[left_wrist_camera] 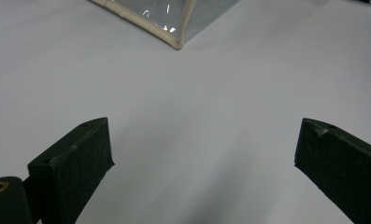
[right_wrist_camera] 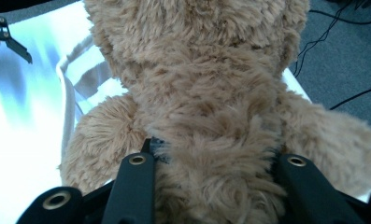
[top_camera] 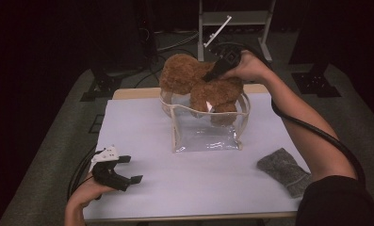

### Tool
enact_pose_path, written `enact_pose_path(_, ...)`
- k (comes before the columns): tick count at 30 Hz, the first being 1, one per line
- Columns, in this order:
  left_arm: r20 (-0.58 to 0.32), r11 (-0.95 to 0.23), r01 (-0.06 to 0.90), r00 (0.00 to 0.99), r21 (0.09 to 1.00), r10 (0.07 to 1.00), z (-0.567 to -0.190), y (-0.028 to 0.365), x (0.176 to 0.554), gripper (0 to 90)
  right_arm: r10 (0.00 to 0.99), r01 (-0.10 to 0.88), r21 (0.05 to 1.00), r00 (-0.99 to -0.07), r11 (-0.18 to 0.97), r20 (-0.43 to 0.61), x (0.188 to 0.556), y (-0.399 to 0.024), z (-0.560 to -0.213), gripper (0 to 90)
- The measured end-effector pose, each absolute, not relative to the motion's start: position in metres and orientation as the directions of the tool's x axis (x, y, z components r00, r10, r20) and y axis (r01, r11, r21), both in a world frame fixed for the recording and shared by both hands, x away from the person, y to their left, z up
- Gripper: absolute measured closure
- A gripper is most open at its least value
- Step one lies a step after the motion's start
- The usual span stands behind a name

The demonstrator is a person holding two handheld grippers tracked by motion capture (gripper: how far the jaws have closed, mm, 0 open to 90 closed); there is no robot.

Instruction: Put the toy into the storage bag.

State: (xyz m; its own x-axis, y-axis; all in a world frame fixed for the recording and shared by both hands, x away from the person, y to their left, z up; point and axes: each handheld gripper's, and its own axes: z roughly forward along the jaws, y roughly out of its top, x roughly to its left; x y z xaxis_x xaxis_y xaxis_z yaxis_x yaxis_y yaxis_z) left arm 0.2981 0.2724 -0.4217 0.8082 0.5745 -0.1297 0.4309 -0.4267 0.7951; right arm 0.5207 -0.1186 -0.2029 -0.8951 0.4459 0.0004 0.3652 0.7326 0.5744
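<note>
A brown plush teddy bear (top_camera: 194,82) hangs half inside a clear plastic bag (top_camera: 206,127) with cream trim at the far middle of the white table (top_camera: 147,141). My right gripper (top_camera: 212,74) is shut on the bear's body from above; in the right gripper view the fur (right_wrist_camera: 211,140) bulges between both jaws. My left gripper (top_camera: 128,169) rests near the table's front left corner, open, with bare table between its fingers (left_wrist_camera: 75,163). The bag's corner (left_wrist_camera: 176,42) lies ahead of it.
A grey knitted cloth (top_camera: 283,170) lies at the table's right edge by the person's right arm. A metal rack (top_camera: 236,21) and cables stand on the dark floor beyond the table. The table's front middle is bare.
</note>
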Motion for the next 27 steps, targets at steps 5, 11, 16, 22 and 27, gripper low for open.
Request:
enact_pose_path(5, -0.131, -0.428, 0.431, 0.810, 0.794, 0.571, -0.422, 0.272, 0.298, 3.3, 0.433, 0.366, 0.571, -0.901, 0.735, 0.020, 0.517, -0.124, -0.214, 62.4)
enact_pose_path(11, -0.131, -0.424, 0.430, 0.809, 0.797, 0.573, -0.422, 0.272, 0.298, 3.3, 0.414, 0.357, 0.572, -0.910, 0.738, 0.034, 0.513, -0.127, -0.225, 62.4)
enact_pose_path(16, -0.132, -0.425, 0.431, 0.808, 0.796, 0.574, -0.422, 0.272, 0.298, 3.3, 0.407, 0.361, 0.563, -0.912, 0.744, 0.047, 0.512, -0.129, -0.233, 62.5)
enact_pose_path(22, -0.131, -0.424, 0.431, 0.808, 0.797, 0.575, -0.422, 0.272, 0.298, 3.3, 0.403, 0.375, 0.545, -0.912, 0.750, 0.073, 0.512, -0.127, -0.245, 62.5)
enact_pose_path(27, -0.130, -0.425, 0.430, 0.809, 0.797, 0.574, -0.422, 0.273, 0.298, 3.3, 0.388, 0.371, 0.523, -0.918, 0.767, 0.082, 0.511, -0.124, -0.255, 62.5)
